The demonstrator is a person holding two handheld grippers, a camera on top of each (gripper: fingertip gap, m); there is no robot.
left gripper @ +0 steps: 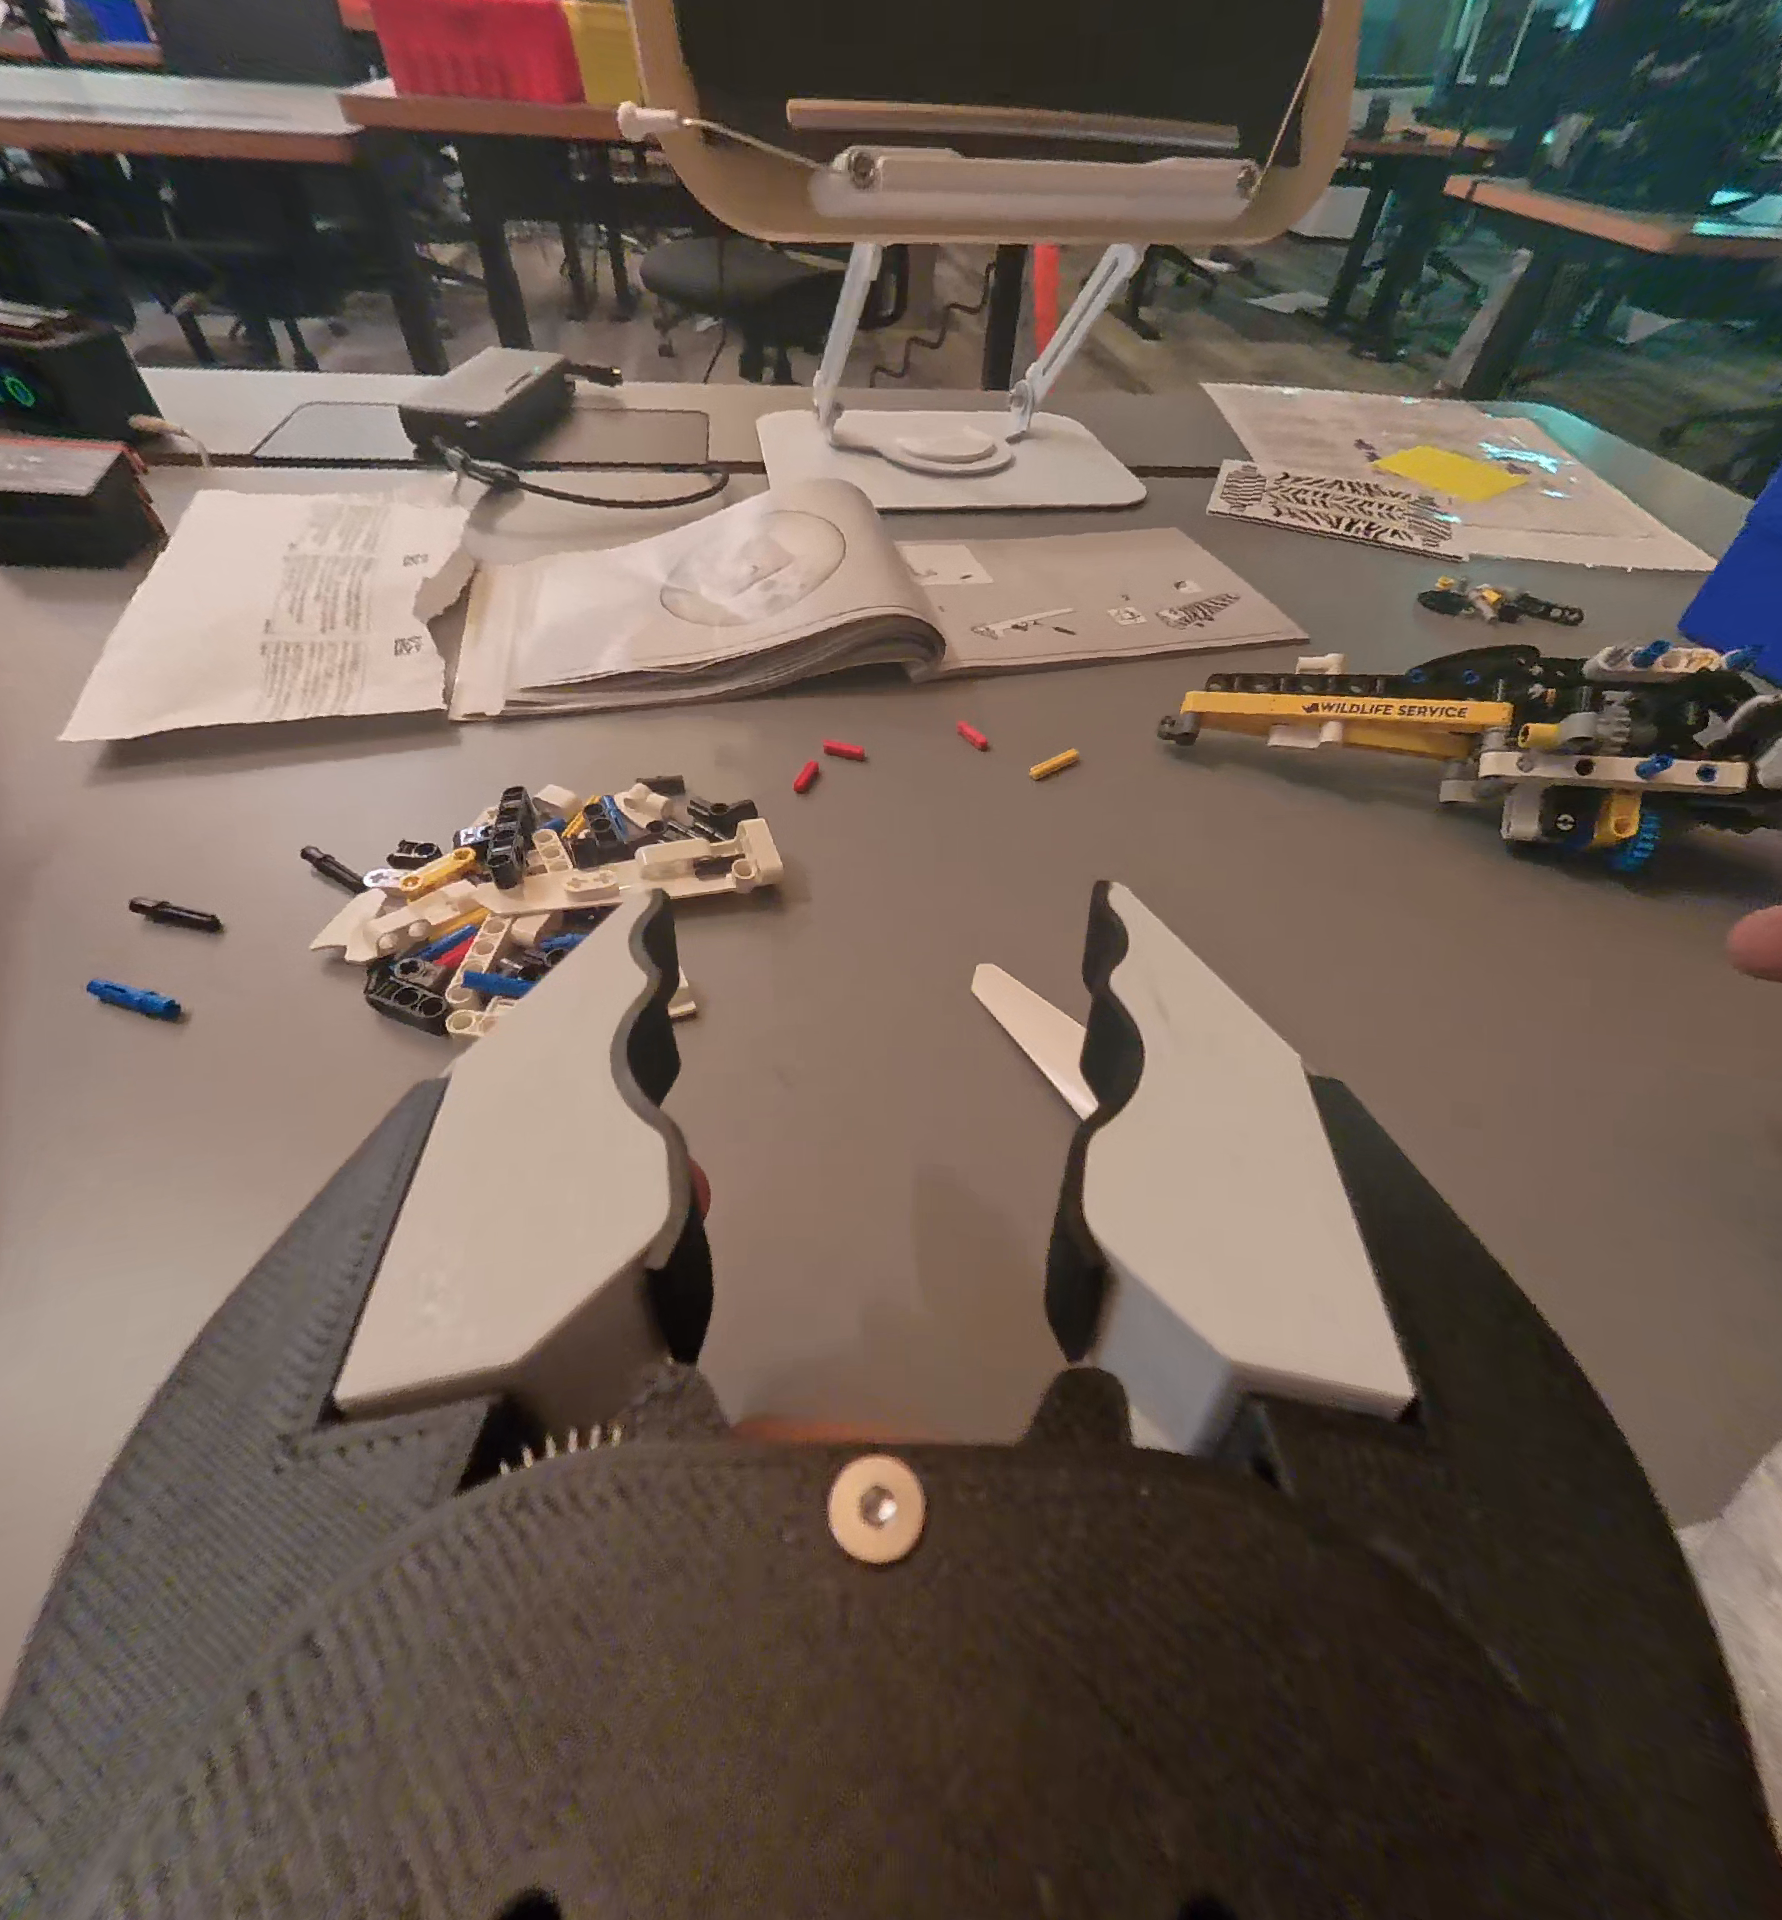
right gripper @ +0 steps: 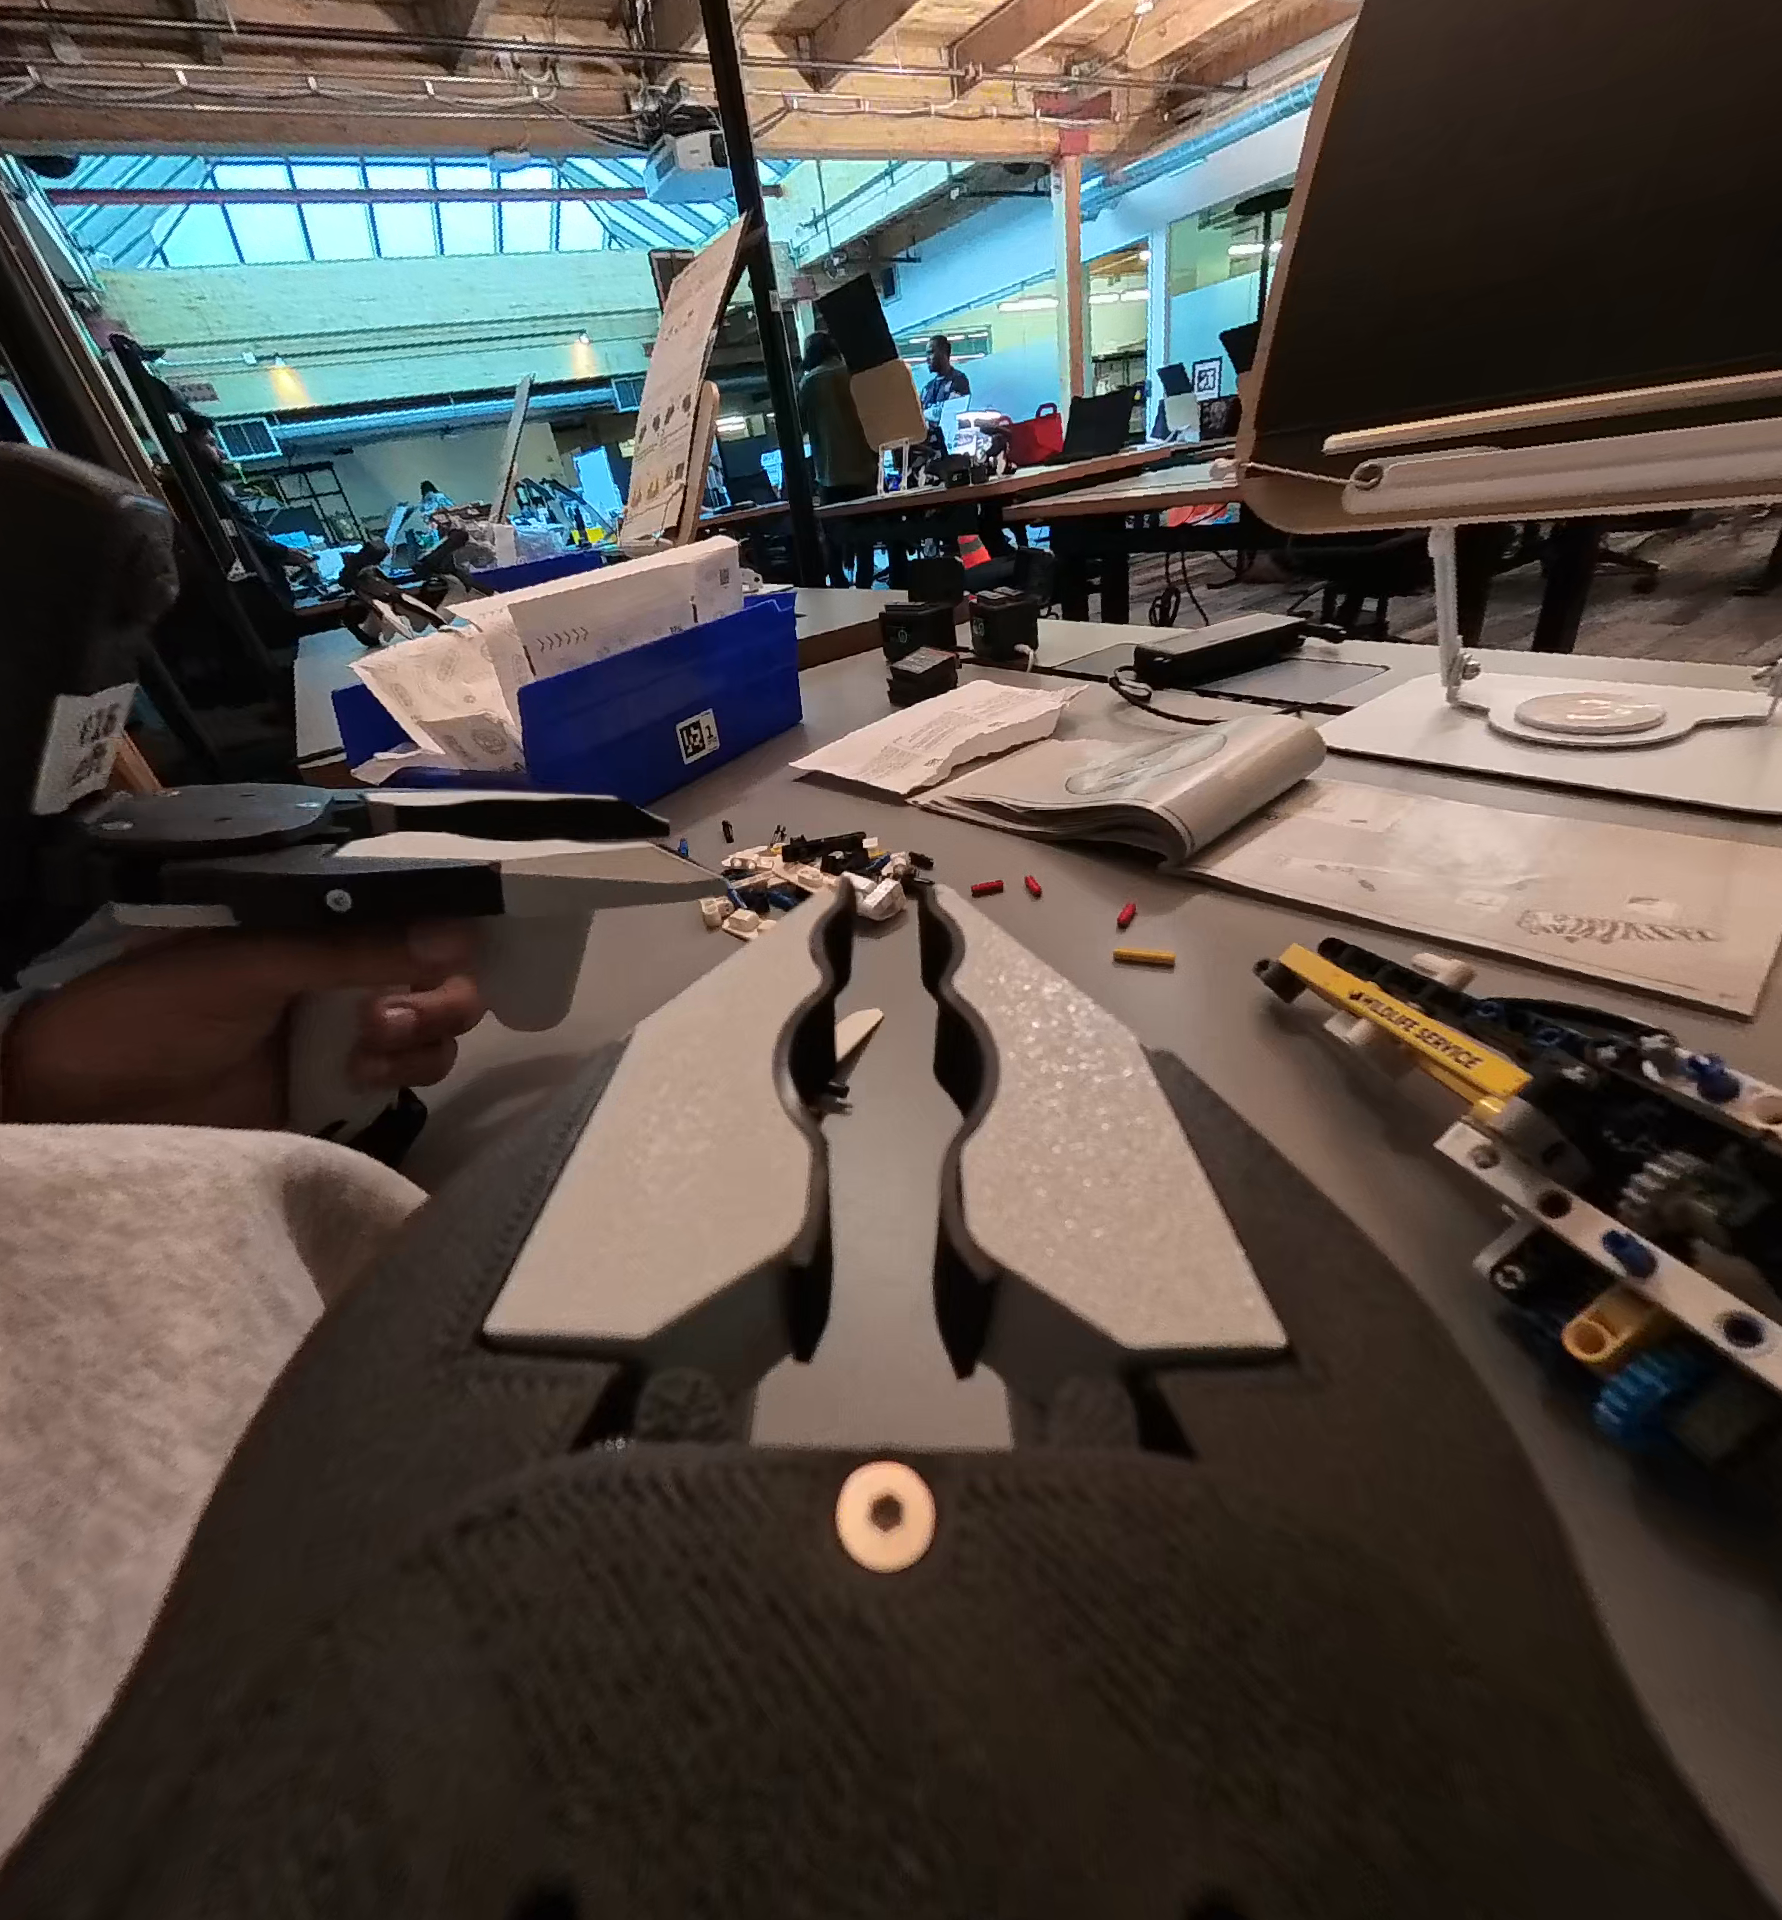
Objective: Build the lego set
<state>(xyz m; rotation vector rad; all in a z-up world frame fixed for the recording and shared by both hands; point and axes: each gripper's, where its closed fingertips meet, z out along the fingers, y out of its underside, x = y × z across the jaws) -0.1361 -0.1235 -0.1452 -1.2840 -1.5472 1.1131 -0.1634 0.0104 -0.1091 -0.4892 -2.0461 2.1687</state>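
My left gripper point(left gripper: 882, 914) is open and empty, low over the grey table point(left gripper: 866, 1039). A white blade piece point(left gripper: 1032, 1039) lies flat just inside its right finger. A pile of loose lego pieces point(left gripper: 554, 883) lies by its left fingertip. The part-built yellow, black and white model point(left gripper: 1438, 748) lies at the right. My right gripper point(right gripper: 887, 904) is empty, with its jaws a narrow gap apart. It points at the blade point(right gripper: 856, 1039) and the pile point(right gripper: 814, 873), with the model point(right gripper: 1489, 1091) to its right. The left gripper point(right gripper: 695, 857) shows side-on there.
An open instruction booklet point(left gripper: 762, 613) and loose paper lie behind the pile. Red pins point(left gripper: 843, 748) and a yellow pin point(left gripper: 1053, 764) are scattered mid-table. A monitor stand point(left gripper: 949, 457), a sticker sheet point(left gripper: 1334, 509) and a blue bin point(right gripper: 658, 707) stand farther back. To the white blade piece point(left gripper: 1032, 1039): left tips about 7 cm, right tips about 15 cm.
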